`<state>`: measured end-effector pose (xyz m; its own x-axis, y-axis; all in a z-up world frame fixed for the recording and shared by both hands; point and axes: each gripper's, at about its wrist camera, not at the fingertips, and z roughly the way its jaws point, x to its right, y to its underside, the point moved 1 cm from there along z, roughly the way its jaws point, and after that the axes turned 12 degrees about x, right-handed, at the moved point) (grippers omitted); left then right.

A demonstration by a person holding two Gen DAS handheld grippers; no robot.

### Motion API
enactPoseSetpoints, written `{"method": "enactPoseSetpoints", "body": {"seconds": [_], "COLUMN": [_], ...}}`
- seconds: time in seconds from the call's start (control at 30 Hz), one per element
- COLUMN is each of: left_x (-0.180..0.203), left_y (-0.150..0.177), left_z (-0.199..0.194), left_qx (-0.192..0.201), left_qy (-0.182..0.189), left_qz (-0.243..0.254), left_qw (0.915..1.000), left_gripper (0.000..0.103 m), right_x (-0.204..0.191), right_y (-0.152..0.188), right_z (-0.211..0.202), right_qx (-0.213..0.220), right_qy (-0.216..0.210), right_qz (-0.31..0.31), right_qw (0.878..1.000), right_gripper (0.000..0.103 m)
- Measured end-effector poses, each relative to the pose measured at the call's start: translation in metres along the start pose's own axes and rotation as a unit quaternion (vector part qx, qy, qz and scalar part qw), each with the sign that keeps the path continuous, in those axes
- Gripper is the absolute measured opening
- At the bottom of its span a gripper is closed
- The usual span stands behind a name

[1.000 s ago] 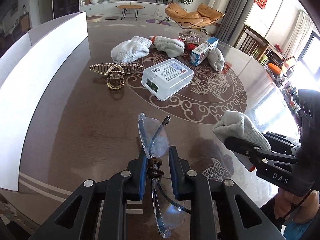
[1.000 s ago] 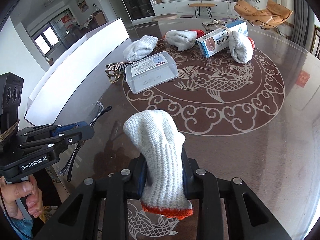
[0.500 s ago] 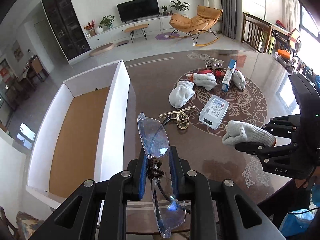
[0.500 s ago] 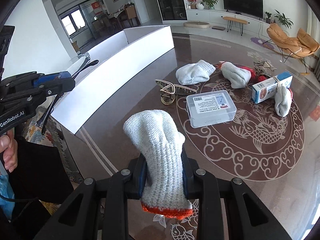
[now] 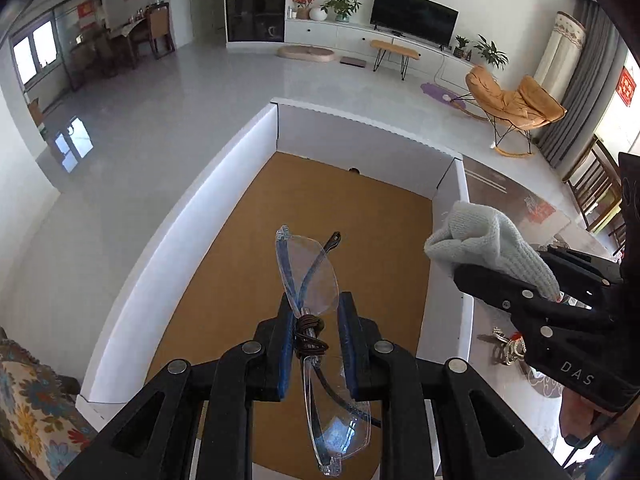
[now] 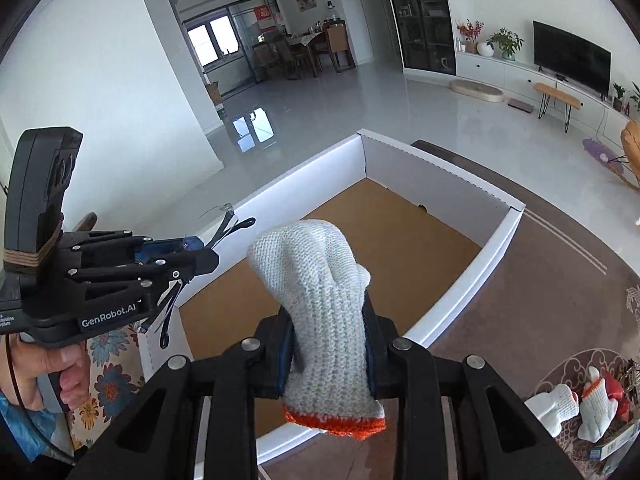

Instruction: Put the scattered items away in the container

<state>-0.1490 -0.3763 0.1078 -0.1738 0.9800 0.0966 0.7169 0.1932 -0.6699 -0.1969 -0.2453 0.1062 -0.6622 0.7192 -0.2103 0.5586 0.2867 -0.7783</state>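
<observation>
My left gripper (image 5: 313, 334) is shut on folded clear glasses (image 5: 310, 284) at their cord-wrapped middle, held above the brown floor of the white-walled box (image 5: 168, 240). My right gripper (image 6: 327, 338) is shut on a white knitted glove (image 6: 320, 300) with an orange cuff, over the near part of the same box (image 6: 460, 284). In the left wrist view the right gripper (image 5: 516, 280) with its glove (image 5: 484, 240) hangs over the box's right wall. In the right wrist view the left gripper (image 6: 200, 256) shows at the left with the glasses (image 6: 228, 224). The box holds nothing.
The brown patterned table (image 6: 552, 300) lies right of the box. On it at the far right lie two more white gloves (image 6: 556, 404) and a small box (image 6: 612, 446). A gold hair clip (image 5: 506, 346) peeks out under the right gripper. A hand (image 6: 52, 364) holds the left gripper.
Both grippers swung left and rose from over the table's scattered items to above the box, each still holding its item. The box interior now fills both views.
</observation>
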Motion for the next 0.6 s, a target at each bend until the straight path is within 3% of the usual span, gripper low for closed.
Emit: {"method": "enactPoseSetpoints", "body": {"seconds": [0.13, 0.2, 0.23, 0.27, 0.3, 0.33, 0.47, 0.6], "left_x": [-0.019, -0.026, -0.029, -0.032, -0.037, -0.04, -0.042, -0.003], "left_y": [0.023, 0.032, 0.036, 0.04, 0.043, 0.045, 0.044, 0.019], "left_z": [0.048, 0.065, 0.071, 0.076, 0.077, 0.077, 0.057, 0.012], "left_qx": [-0.036, -0.056, -0.066, -0.072, -0.069, -0.063, -0.043, 0.011], "left_qy": [-0.013, -0.021, -0.031, -0.05, -0.067, -0.067, -0.07, -0.058], "left_qz": [-0.041, -0.061, -0.066, -0.072, -0.078, -0.087, -0.105, -0.036], "left_qw": [0.9984, 0.9963, 0.9952, 0.9936, 0.9922, 0.9919, 0.9911, 0.9976], "left_gripper": [0.022, 0.027, 0.053, 0.068, 0.083, 0.09, 0.09, 0.09], "right_x": [-0.003, -0.001, 0.0, -0.001, -0.002, -0.002, 0.006, 0.023], "right_y": [0.011, 0.017, 0.022, 0.024, 0.026, 0.027, 0.024, 0.04], "right_z": [0.078, 0.104, 0.114, 0.121, 0.127, 0.129, 0.113, 0.03], "right_qx": [-0.055, -0.083, -0.096, -0.106, -0.11, -0.107, -0.076, 0.023], "right_qy": [0.011, 0.011, 0.017, 0.018, 0.015, 0.021, 0.027, 0.023], "right_qz": [-0.005, 0.011, 0.012, 0.008, 0.003, 0.0, 0.012, 0.04], "right_qw": [0.998, 0.996, 0.995, 0.994, 0.994, 0.994, 0.997, 0.999], "right_gripper": [0.029, 0.038, 0.046, 0.063, 0.066, 0.066, 0.066, 0.066]}}
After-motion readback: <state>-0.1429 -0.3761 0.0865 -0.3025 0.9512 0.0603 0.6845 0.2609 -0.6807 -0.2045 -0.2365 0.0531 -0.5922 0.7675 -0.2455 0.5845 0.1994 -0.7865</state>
